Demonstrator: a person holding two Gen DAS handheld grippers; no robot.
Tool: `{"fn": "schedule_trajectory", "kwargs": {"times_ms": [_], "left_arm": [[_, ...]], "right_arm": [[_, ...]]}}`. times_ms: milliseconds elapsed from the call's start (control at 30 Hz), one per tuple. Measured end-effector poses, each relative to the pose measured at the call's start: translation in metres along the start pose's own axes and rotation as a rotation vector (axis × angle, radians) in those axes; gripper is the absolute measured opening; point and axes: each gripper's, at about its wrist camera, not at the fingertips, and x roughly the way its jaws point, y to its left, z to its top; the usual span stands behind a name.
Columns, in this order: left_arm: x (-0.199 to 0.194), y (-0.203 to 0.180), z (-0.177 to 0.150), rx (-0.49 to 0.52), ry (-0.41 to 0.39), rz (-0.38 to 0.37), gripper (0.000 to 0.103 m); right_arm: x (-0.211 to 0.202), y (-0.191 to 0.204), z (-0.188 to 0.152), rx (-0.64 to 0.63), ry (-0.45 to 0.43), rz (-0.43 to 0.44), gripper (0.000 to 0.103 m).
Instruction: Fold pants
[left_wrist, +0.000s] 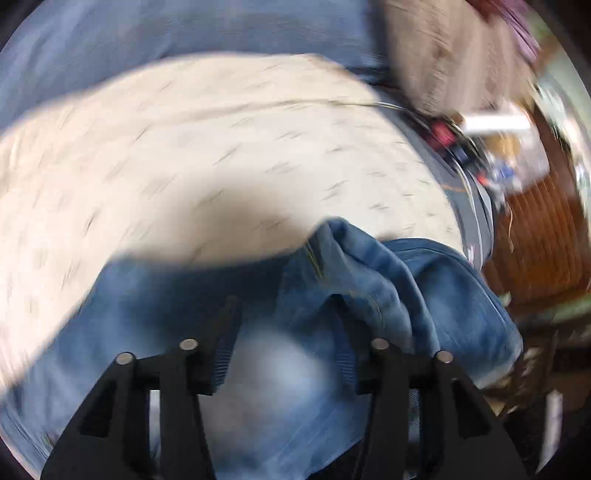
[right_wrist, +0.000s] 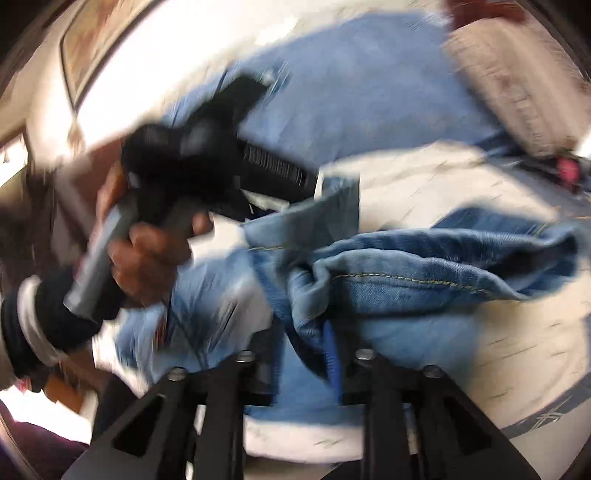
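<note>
**Jeans bunched between two grippers on the patterned bedspread**

Nearest our lens in the left wrist view, the left gripper (left_wrist: 286, 317) hangs over blue denim with its black fingers apart; cloth lies under and between them, but the blur keeps us from telling whether the pads press on it. The jeans (left_wrist: 369, 280) lie crumpled on a cream bedspread (left_wrist: 184, 147) with small dark flecks, a stitched seam ridge rising just beyond the fingertips. A tan cushion (left_wrist: 443, 55) sits at the far edge of the bed.

In the right wrist view, the right gripper (right_wrist: 303, 343) also stands parted, with a fold of the jeans (right_wrist: 406, 280) running down between its fingers; here too we cannot tell whether it is pinched. Across from it, a hand (right_wrist: 147, 258) grasps the grey handle of the left gripper (right_wrist: 314, 184), whose ribbed finger touches a lifted denim edge.
</note>
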Motion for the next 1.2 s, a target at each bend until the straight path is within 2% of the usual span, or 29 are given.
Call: {"fn": "schedule_trajectory", "kwargs": {"times_ms": [100,200,300,367,400,467,567,600,667,733,800,900,967,1033,1133,1200], "left_arm": [[-0.009,0.047,-0.024,-0.162,0.012,-0.062,0.048],[-0.023,0.069,-0.049,-0.235,-0.031,-0.097,0.049],[-0.032,0.071,-0.070,-0.252,-0.065,-0.152,0.049],[-0.041,0.068,-0.081,-0.242,-0.105,-0.190,0.052],[-0.046,0.063,-0.088,-0.223,-0.129,-0.218,0.059],[-0.053,0.055,-0.097,-0.184,-0.162,-0.239,0.065],[-0.056,0.041,-0.112,-0.107,-0.187,-0.201,0.074],[-0.050,0.033,-0.116,-0.083,-0.181,-0.161,0.074],[-0.042,0.019,-0.120,-0.048,-0.162,-0.128,0.074],[-0.037,0.007,-0.124,-0.038,-0.160,-0.136,0.074],[-0.040,-0.003,-0.132,-0.026,-0.186,-0.142,0.074],[-0.045,-0.011,-0.141,-0.001,-0.210,-0.174,0.074],[-0.040,-0.014,-0.139,0.022,-0.199,-0.152,0.074],[-0.021,-0.010,-0.135,0.002,-0.151,-0.069,0.074],[-0.001,0.005,-0.132,-0.095,-0.078,-0.089,0.074],[0.003,0.010,-0.134,-0.136,-0.086,-0.091,0.074]], "right_arm": [[0.020,0.030,-0.009,-0.121,0.086,-0.031,0.039],[0.010,0.044,-0.015,-0.167,0.097,0.027,0.045],[-0.008,0.044,-0.016,-0.151,0.089,0.055,0.049],[-0.024,0.032,-0.018,-0.101,0.067,0.073,0.051],[-0.033,0.021,-0.018,-0.055,0.050,0.071,0.053],[-0.045,-0.006,-0.011,0.044,0.016,0.066,0.054],[-0.053,-0.043,0.008,0.179,-0.031,0.045,0.056],[-0.053,-0.055,0.017,0.208,-0.047,0.045,0.057],[-0.046,-0.074,0.035,0.233,-0.069,0.044,0.057],[-0.034,-0.091,0.052,0.262,-0.069,0.040,0.057],[-0.020,-0.102,0.065,0.312,-0.065,0.089,0.057],[-0.005,-0.104,0.070,0.365,-0.050,0.238,0.056],[0.002,-0.098,0.074,0.350,-0.024,0.252,0.057],[0.009,-0.088,0.083,0.279,-0.001,0.208,0.056],[0.015,-0.070,0.098,0.094,0.051,0.158,0.058],[0.024,-0.053,0.104,-0.065,0.091,0.123,0.064]]}}
